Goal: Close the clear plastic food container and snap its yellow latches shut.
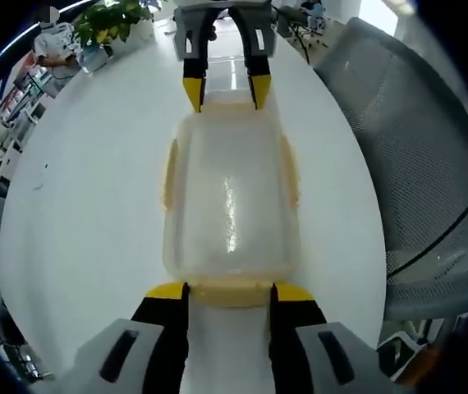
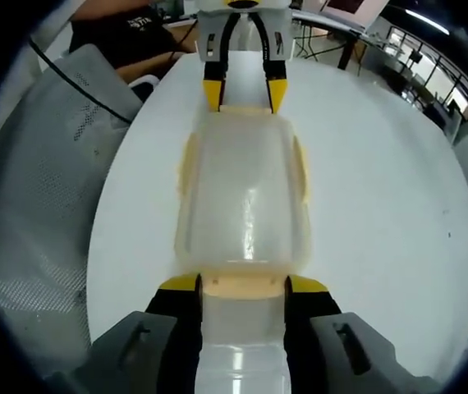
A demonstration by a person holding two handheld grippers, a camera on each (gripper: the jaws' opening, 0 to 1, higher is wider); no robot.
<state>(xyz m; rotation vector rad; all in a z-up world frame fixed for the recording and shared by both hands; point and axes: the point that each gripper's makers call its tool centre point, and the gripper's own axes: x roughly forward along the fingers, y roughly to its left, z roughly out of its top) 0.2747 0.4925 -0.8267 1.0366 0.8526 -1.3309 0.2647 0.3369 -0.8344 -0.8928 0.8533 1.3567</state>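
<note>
So I've got the container (image 1: pixel 231 201) lying flat on the white table (image 1: pixel 94 222), lid on, lengthwise between my two grippers. In the left gripper view my left gripper (image 1: pixel 231 293) sits at the near short end, jaws fairly narrow with the yellow tips either side of the end latch (image 1: pixel 231 291). Looks like they're touching or just beside it, can't tell if they're really squeezing. The right gripper (image 1: pixel 227 92) comes in from the far end of that view, tips flanking the opposite short edge.

Right gripper view is basically the mirror: right gripper (image 2: pixel 243 286) around the near end latch (image 2: pixel 243 284), left gripper (image 2: pixel 244 94) at the far end with its latch (image 2: pixel 243 109) between the tips. Same jaw gap, narrow, framing the latch.

The two long-side latches (image 1: pixel 169 172) look pale yellow and lie along the walls; whether they're snapped down I honestly can't tell through the cloudy plastic.

Stuff around: a grey mesh chair (image 1: pixel 415 172) pulled up tight against the table edge on one side, a potted plant (image 1: pixel 115 20) at the far end of the table, and a person in a dark shirt (image 2: pixel 127 37) sitting beyond the chair in the right gripper view. Nothing on the table is crowding the container, the chair's the nearest thing and it's off the tabletop
</note>
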